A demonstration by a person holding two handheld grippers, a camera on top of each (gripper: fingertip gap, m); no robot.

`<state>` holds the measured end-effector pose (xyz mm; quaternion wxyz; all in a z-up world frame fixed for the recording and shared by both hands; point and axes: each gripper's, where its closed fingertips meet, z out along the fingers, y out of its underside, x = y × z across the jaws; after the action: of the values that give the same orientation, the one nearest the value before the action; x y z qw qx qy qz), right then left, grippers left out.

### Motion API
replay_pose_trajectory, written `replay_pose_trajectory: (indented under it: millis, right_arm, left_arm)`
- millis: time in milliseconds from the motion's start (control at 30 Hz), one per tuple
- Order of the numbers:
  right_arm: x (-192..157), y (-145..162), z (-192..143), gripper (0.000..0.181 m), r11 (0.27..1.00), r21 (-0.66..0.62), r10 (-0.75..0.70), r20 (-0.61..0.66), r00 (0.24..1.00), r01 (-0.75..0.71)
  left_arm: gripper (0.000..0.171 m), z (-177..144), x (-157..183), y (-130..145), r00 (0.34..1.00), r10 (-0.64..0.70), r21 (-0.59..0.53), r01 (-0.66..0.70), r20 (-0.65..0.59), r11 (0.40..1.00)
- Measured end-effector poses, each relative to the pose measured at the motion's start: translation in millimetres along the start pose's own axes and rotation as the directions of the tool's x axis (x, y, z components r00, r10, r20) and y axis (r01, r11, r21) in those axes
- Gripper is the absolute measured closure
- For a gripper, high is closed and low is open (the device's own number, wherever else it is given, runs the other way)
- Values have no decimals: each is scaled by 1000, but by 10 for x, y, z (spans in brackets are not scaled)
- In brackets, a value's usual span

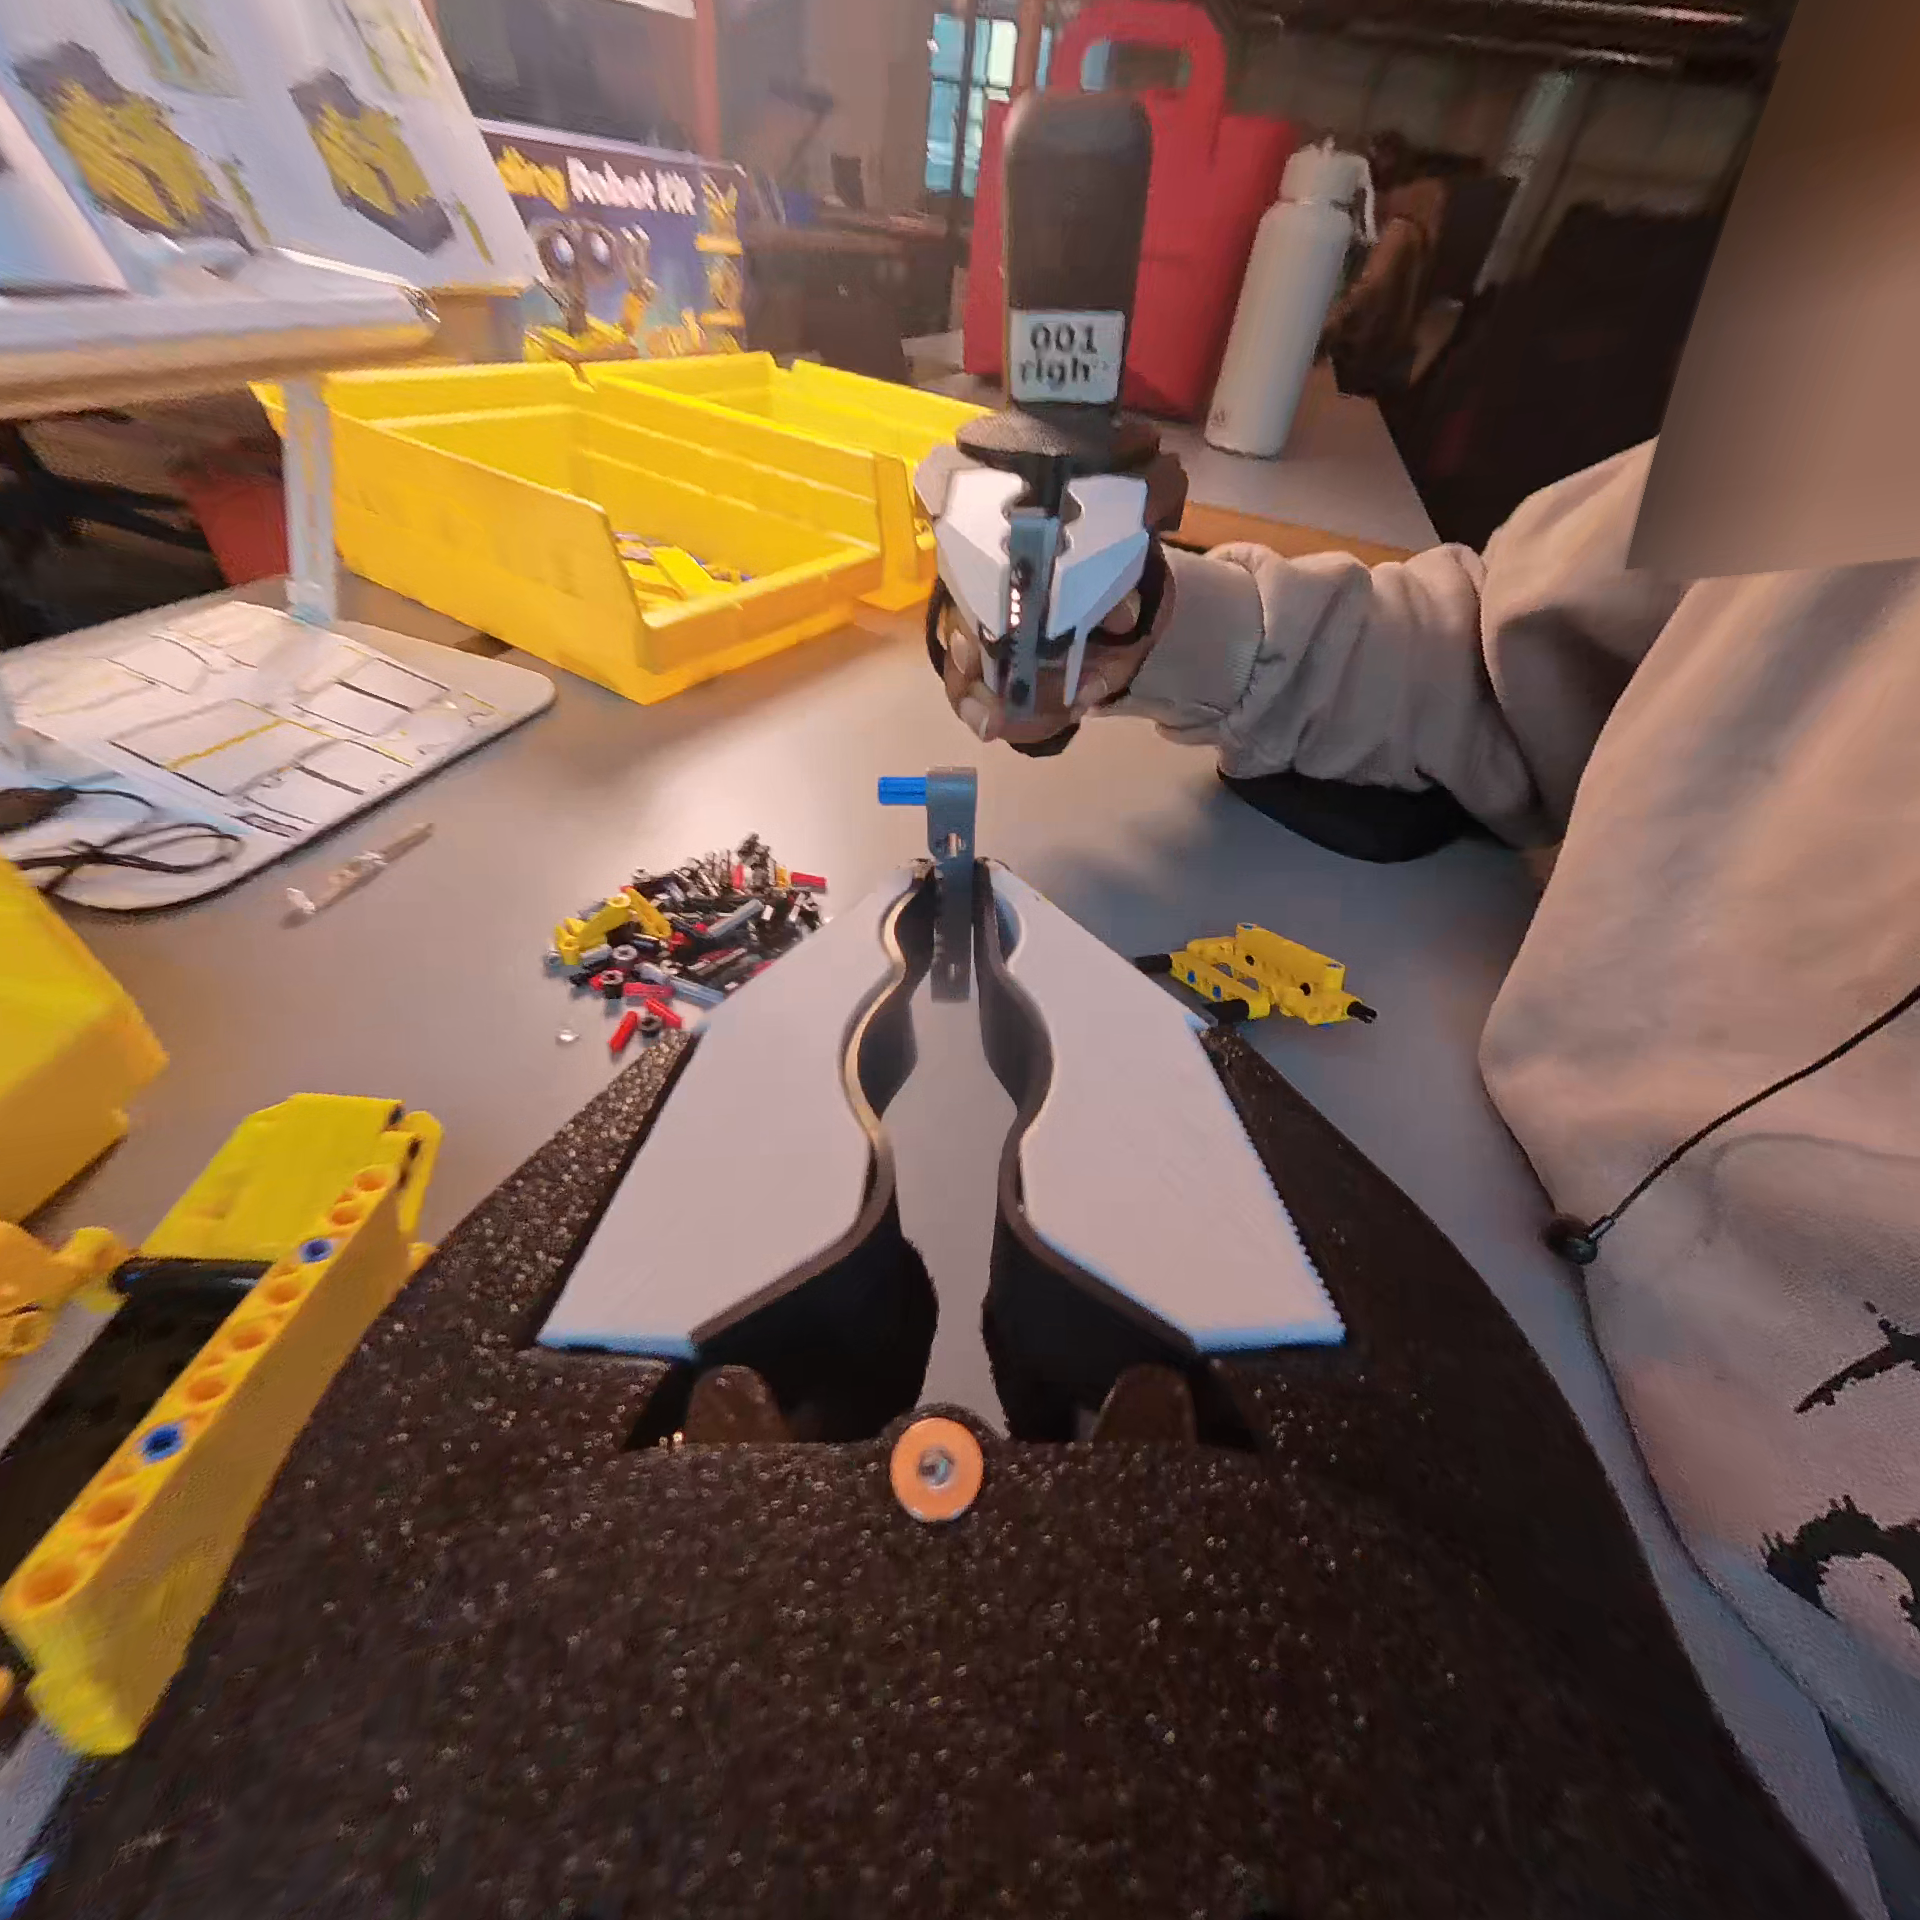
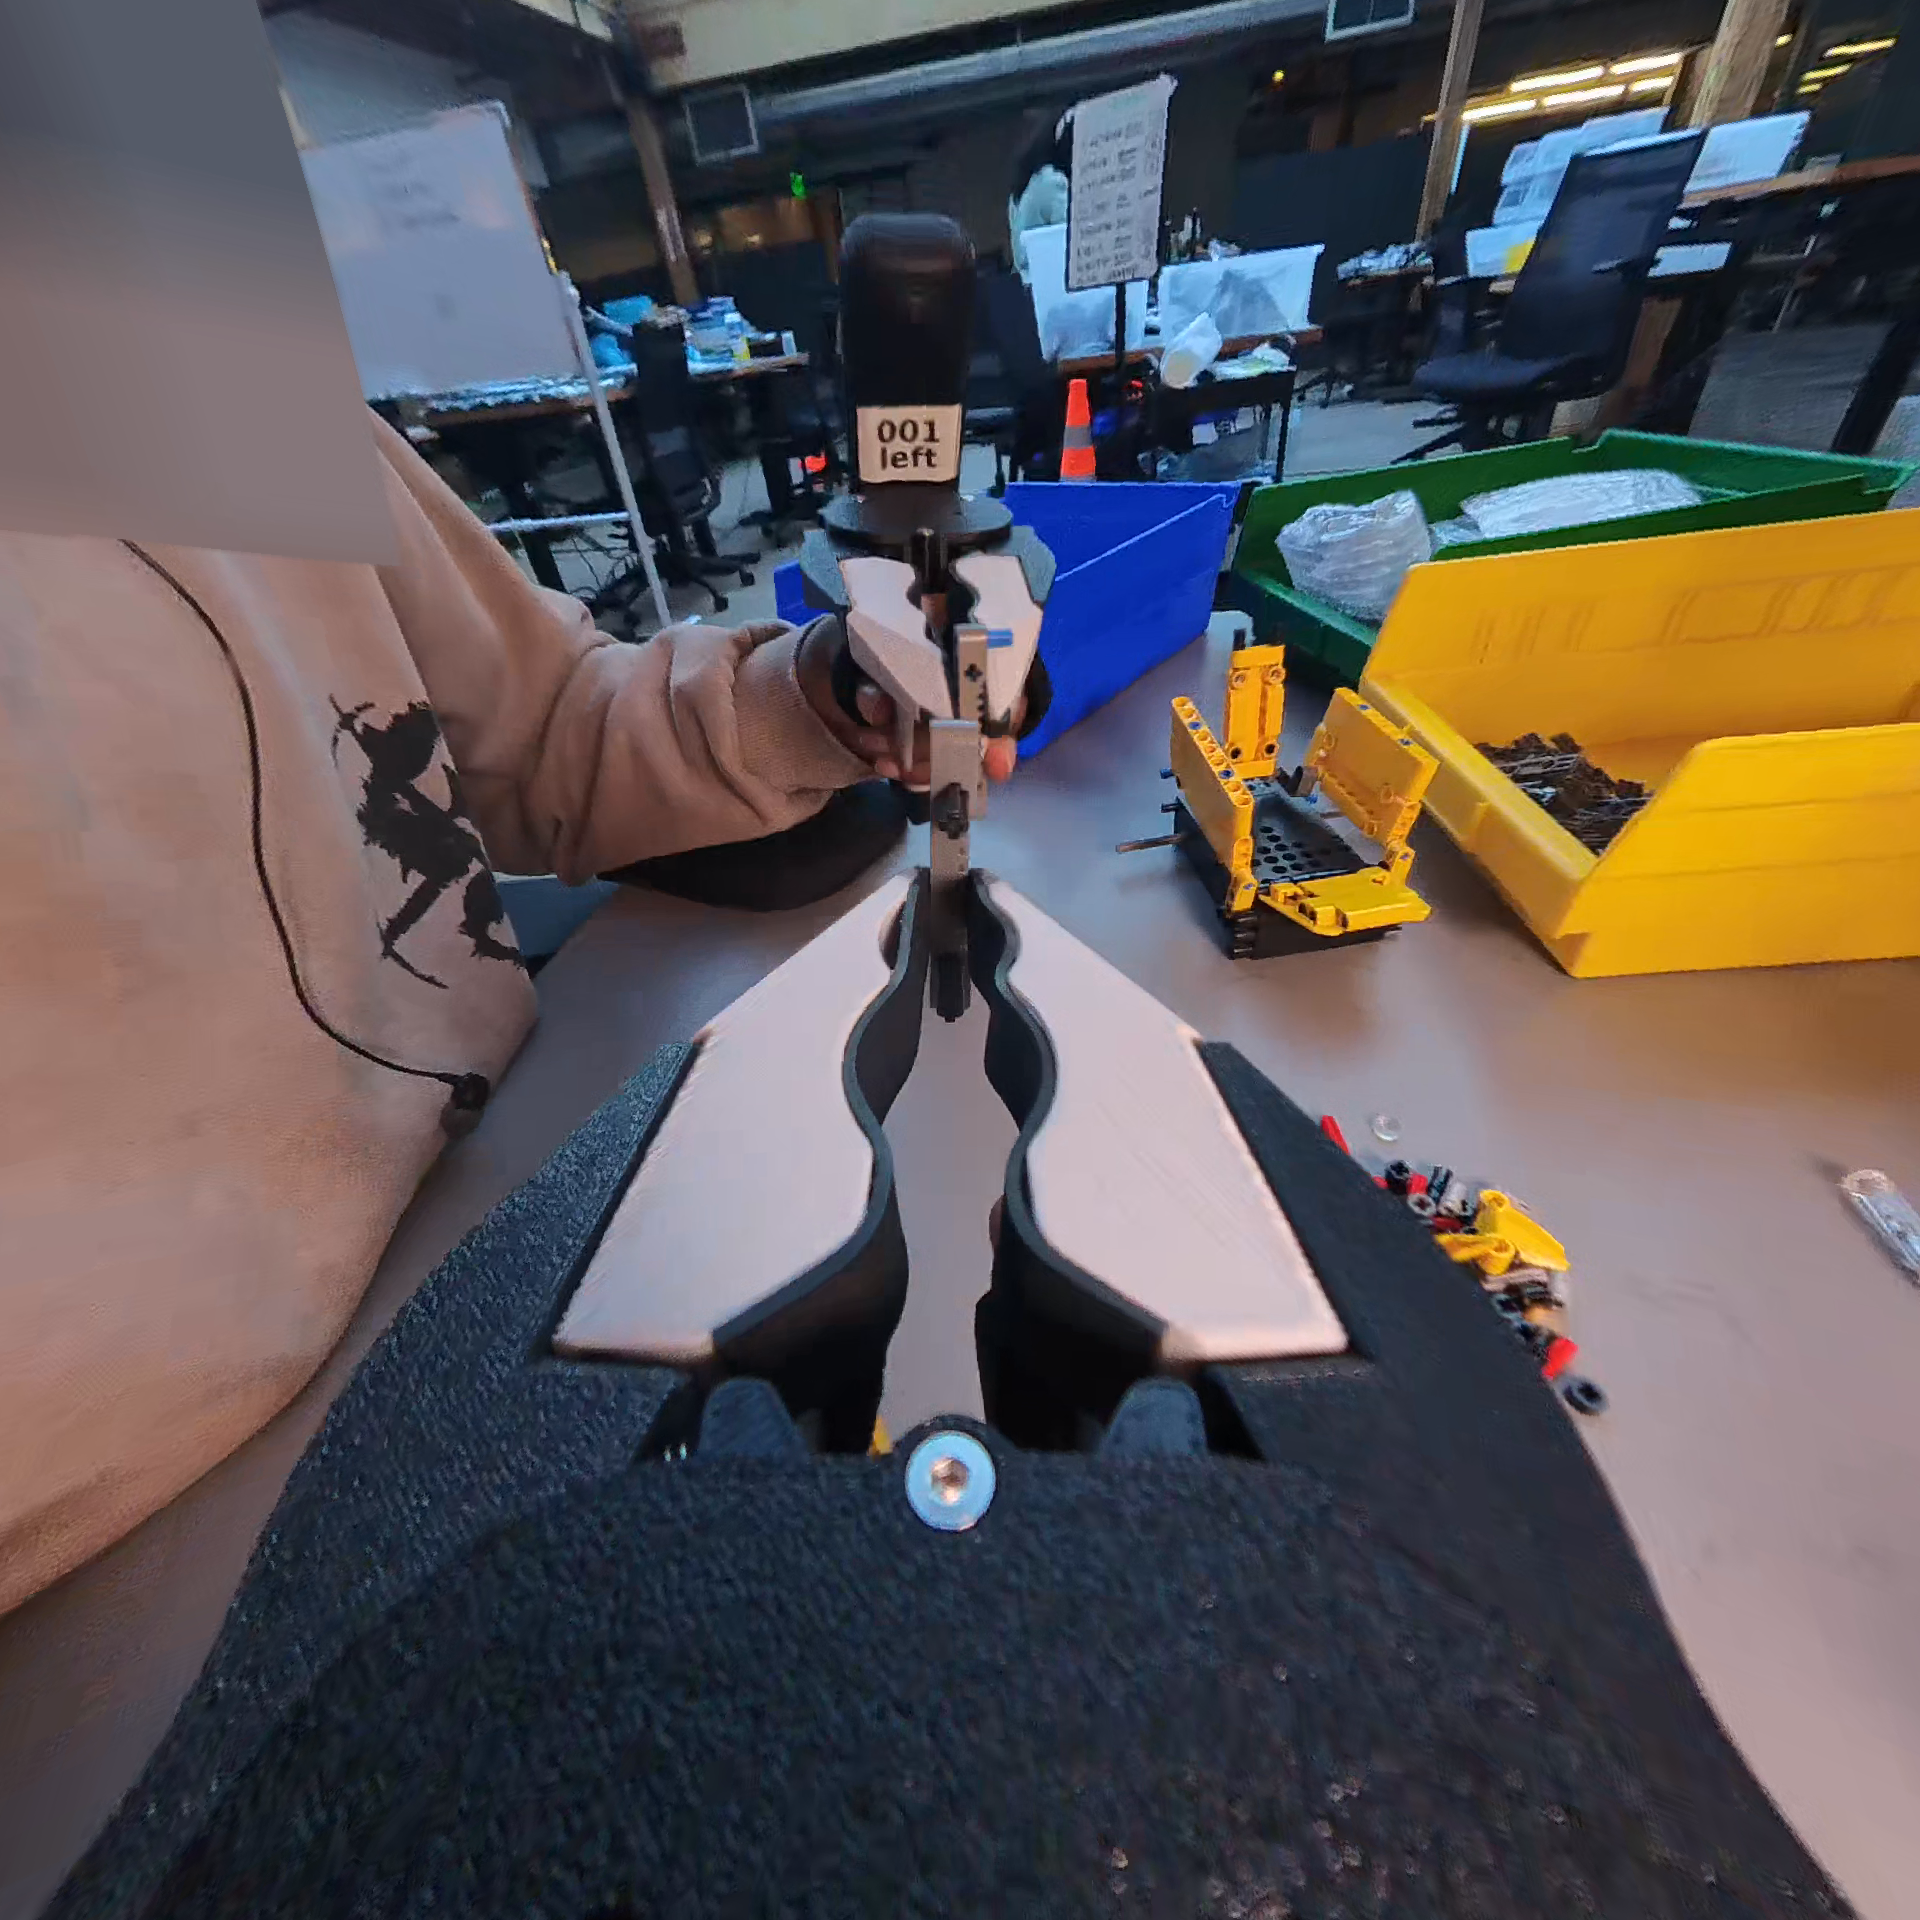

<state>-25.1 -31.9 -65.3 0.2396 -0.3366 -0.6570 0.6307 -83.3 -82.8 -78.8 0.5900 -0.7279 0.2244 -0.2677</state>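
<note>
A grey table (image 1: 1039, 748) is seen under both claws. To the far left of the left gripper (image 1: 953, 871), yellow bins (image 1: 582, 499) are set in a row; to the right of the right gripper (image 2: 948, 883), a yellow bin (image 2: 1662, 831) holding dark parts is placed, with a green bin (image 2: 1558, 468) and a blue bin (image 2: 1122, 582) behind it. A half-built yellow and black model (image 2: 1299, 831) is stood just right of the right gripper's tips. A smaller yellow assembly (image 1: 1262, 971) is laid right of the left gripper, and a heap of small black, red and yellow pieces (image 1: 696, 935) left of it.

The left gripper is closed on a grey beam (image 1: 951, 831), whose long axis runs forward out of the tips; a blue pin (image 1: 902, 790) is stuck out sideways, to the left, at its far end. The right gripper is clamped on another grey beam (image 2: 951, 790), also pointed forward along the fingers, with a black pin (image 2: 948, 971) seated in it between the fingers. The two grippers are held facing each other above the table, the beam ends near one another; whether they touch cannot be told.
</note>
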Motion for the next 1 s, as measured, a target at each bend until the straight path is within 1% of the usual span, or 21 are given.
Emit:
replay_pose_trajectory:
  millis: [67, 133, 200, 267, 367, 433, 533, 600, 633, 700, 767, 800, 833, 867, 933, 1000]
  right_arm:
    - [-32, 45, 91, 176, 1000, -13, 7, 22, 1000, -6]
    - [-69, 85, 162, 176, 999, -5, 37, 56, 998, -37]
    - [-72, 91, 181, 176, 998, 6, 69, 70, 995, -70]
    - [-72, 100, 196, 176, 995, 8, 94, 79, 992, -94]
    - [-67, 162, 229, 176, 992, -7, 126, 86, 988, -125]
    - [-49, 211, 244, 175, 987, -27, 163, 86, 983, -161]
    - [-1, 344, 256, 175, 976, -98, 202, 58, 978, -196]
    - [77, 507, 252, 175, 964, -193, 187, -9, 982, -185]
    - [117, 606, 234, 175, 950, -261, 168, -47, 985, -174]
    - [204, 787, 148, 175, 903, -404, 101, -123, 987, -143]
    - [260, 927, -5, 175, 829, -545, 37, -171, 985, -125]
    - [292, 1002, -118, 176, 775, -621, -4, -193, 981, -118]
    - [298, 1082, -252, 176, 706, -699, -39, -201, 979, -115]
    - [298, 1149, -391, 176, 635, -764, -72, -207, 976, -115]
    - [242, 1277, -645, 176, 493, -860, -96, -205, 974, -132]
    - [176, 1399, -813, 176, 385, -910, -92, -204, 975, -154]
  left_arm:
    - [166, 152, 85, 141, 999, -7, -54, 5, -35, 999]
    - [166, 198, 101, 185, 998, -44, -64, 41, -53, 997]
    - [166, 218, 69, 257, 996, -76, -89, 72, -44, 993]
    - [166, 251, 54, 330, 997, -76, -119, 72, -23, 990]
    - [166, 300, 70, 379, 994, -106, -131, 101, -27, 986]
    - [166, 309, 81, 372, 992, -120, -119, 115, -36, 986]
    - [166, 310, 73, 346, 987, -152, -95, 147, -44, 985]
    - [166, 309, 34, 382, 987, -156, -108, 153, -23, 982]
    - [166, 312, 18, 412, 988, -154, -121, 152, -11, 981]
    - [166, 333, 7, 519, 989, -145, -180, 144, 8, 973]
    - [166, 360, -4, 729, 993, -112, -293, 118, 38, 949]
    - [166, 367, -22, 865, 994, -89, -364, 105, 60, 926]
    - [165, 366, -19, 1008, 995, -71, -438, 93, 67, 894]
    - [165, 369, -15, 1104, 996, -46, -489, 76, 72, 869]
    - [165, 385, 8, 1191, 998, 11, -539, 28, 68, 842]
    - [165, 391, 14, 1245, 996, 50, -571, -1, 70, 821]
